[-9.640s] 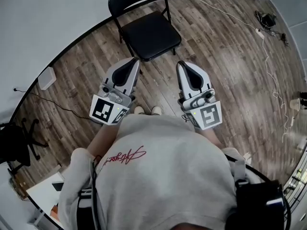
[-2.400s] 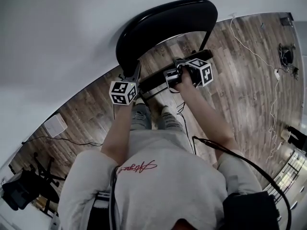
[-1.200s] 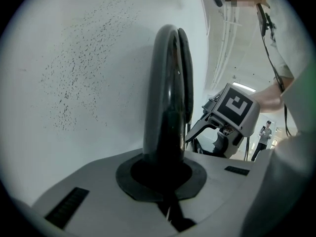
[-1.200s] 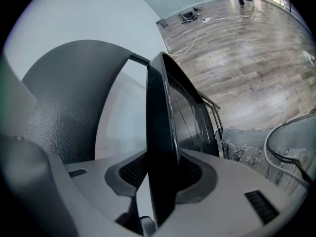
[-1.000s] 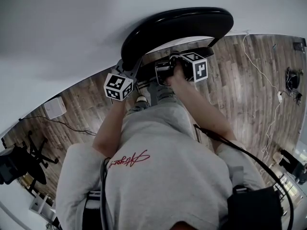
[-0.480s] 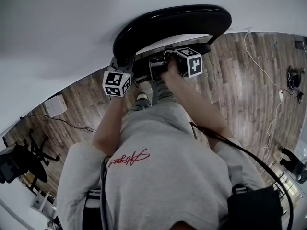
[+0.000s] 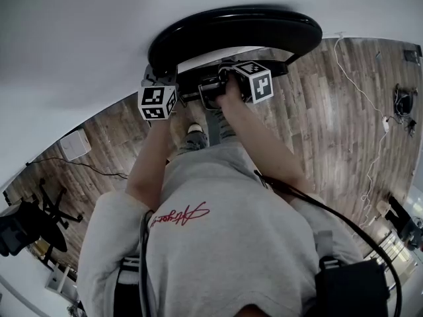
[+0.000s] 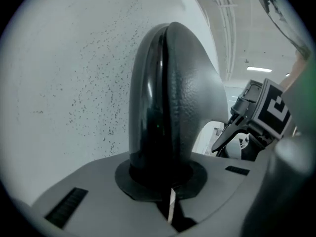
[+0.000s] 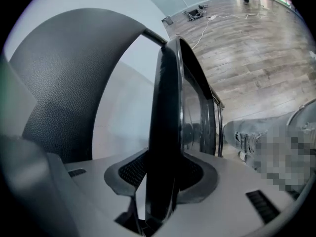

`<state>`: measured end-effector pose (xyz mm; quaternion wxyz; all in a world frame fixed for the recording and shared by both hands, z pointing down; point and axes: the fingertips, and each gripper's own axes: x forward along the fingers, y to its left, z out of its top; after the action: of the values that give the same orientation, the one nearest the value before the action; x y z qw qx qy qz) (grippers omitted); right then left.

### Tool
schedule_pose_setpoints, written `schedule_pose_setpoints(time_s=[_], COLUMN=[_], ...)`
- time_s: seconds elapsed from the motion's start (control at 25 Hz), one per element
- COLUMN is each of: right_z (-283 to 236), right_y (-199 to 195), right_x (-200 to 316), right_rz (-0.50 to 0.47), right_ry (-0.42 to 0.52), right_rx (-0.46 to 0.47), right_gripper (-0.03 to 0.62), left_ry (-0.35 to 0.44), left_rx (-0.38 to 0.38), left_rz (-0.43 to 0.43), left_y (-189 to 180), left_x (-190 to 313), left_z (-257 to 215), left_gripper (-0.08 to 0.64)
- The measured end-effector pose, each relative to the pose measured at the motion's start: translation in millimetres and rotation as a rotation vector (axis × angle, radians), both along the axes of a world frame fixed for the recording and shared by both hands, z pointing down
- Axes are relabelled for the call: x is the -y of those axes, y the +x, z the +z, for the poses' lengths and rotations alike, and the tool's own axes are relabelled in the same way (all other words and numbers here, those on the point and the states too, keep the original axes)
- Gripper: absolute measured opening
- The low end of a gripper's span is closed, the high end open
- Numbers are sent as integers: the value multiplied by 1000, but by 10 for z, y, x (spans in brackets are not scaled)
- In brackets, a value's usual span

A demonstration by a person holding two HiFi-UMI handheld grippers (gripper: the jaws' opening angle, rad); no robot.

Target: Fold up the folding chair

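1. Wood floor and white wall frame the person.
2. Right claw pinches the seat edge. Left claw is pressed together, nothing visible between.
3. The seat has swung closer under the backrest of the folding chair, which stands by the wall. Folding looks nearly finished.

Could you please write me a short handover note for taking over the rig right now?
Left tongs: shut, by the backrest's left end; no grip evident.
Right tongs: clamped on the seat's edge.
Done: seat tipped up close to the backrest.
Left: probably press the seat fully flat against the backrest, then release.
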<state>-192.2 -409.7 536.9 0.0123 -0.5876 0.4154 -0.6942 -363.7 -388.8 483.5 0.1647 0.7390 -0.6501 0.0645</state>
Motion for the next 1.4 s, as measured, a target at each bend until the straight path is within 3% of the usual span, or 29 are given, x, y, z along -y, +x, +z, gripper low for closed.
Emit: schedule_pose_setpoints(time_s=[0.32,0.48,0.56,0.76,1.0,1.16,1.28,1.32,1.36,1.4], right_z=[-6,-42,-64,-190,-269,-271,-286,-339,-419,-530], right_y=[-102,-138,-140,-102,0,187,328,365,394,409], right_x=[-23,-36,-49,-22,-242,-520,-820,-903,-983,-1069], right_rz=[-198,-217,-236,-328,-393,-410,-406,-411,-423,-442], right_ry=[83,176,216,340,446,455,481,507,542,588], right_rx=[-87,-79,-74,-119,-128,-144,-147,-157,-166,-161], right_gripper=[169,188,202,221,236,234,232,227,174,45], left_ry=[50,63,51,56,91,139,166,174,180,184], left_rx=[-51,-60,-49,-40,-106,-185,-226,-259,-308,-363], left_rz=[22,43,29,20,34,-52,-20,14,55,101], left_y=[11,-15,-90,-144,-187,-324,-124,13,176,359], left_x=[-102,-170,-240,-439,-832,-1100,-1293,-1328,-1356,-1389], left_z=[-8,-26,-33,-125,-213,-355,-480,-524,-566,-613], left_gripper=[18,36,170,219,238,238,236,233,211,180])
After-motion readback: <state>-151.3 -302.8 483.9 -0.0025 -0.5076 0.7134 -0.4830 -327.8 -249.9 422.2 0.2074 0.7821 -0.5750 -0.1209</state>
